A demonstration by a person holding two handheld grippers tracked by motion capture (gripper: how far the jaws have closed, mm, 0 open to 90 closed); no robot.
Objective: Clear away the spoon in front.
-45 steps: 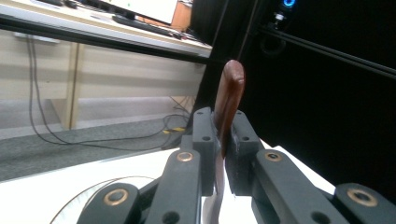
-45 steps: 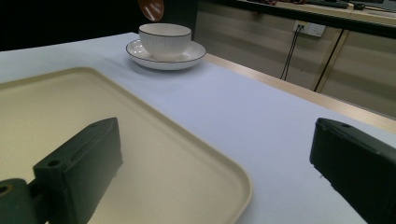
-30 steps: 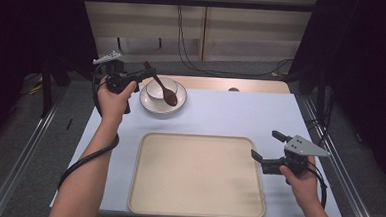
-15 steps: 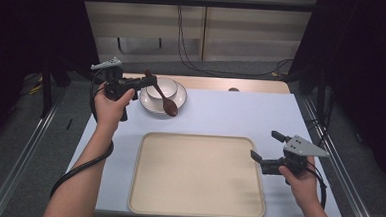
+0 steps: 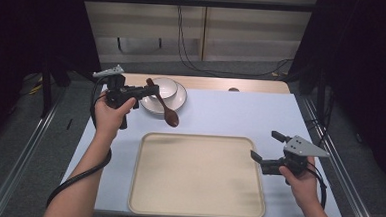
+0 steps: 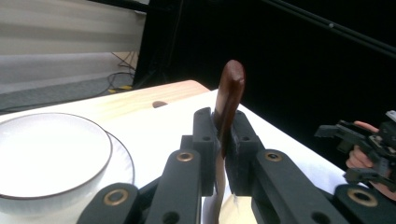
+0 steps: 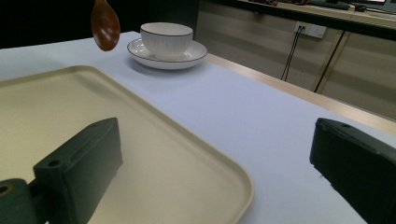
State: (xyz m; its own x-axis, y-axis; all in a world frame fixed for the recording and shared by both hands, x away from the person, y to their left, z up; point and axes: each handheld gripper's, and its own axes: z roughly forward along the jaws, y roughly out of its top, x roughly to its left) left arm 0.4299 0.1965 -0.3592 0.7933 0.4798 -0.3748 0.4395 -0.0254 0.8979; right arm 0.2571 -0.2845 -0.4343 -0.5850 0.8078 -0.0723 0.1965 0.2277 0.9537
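Observation:
My left gripper (image 5: 152,91) is shut on the handle of a brown wooden spoon (image 5: 164,107), held in the air beside the white cup (image 5: 164,87) on its saucer (image 5: 180,99). The spoon's bowl end hangs down toward the tray's far edge. In the left gripper view the spoon handle (image 6: 229,100) stands up between the closed jaws, with the cup (image 6: 44,156) at the left. My right gripper (image 5: 268,148) is open at the right edge of the beige tray (image 5: 197,176). In the right gripper view the spoon bowl (image 7: 105,23) hangs above the tray (image 7: 121,135).
The tray lies in the middle of the light blue table top (image 5: 241,113). A wooden strip (image 5: 222,84) runs along the far edge. Metal rails (image 5: 21,154) flank the table on both sides. Cables (image 5: 184,48) hang behind it.
My left gripper has carried the spoon off the saucer, toward me and to the right, nearer the tray's far edge. The right gripper has stayed where it was.

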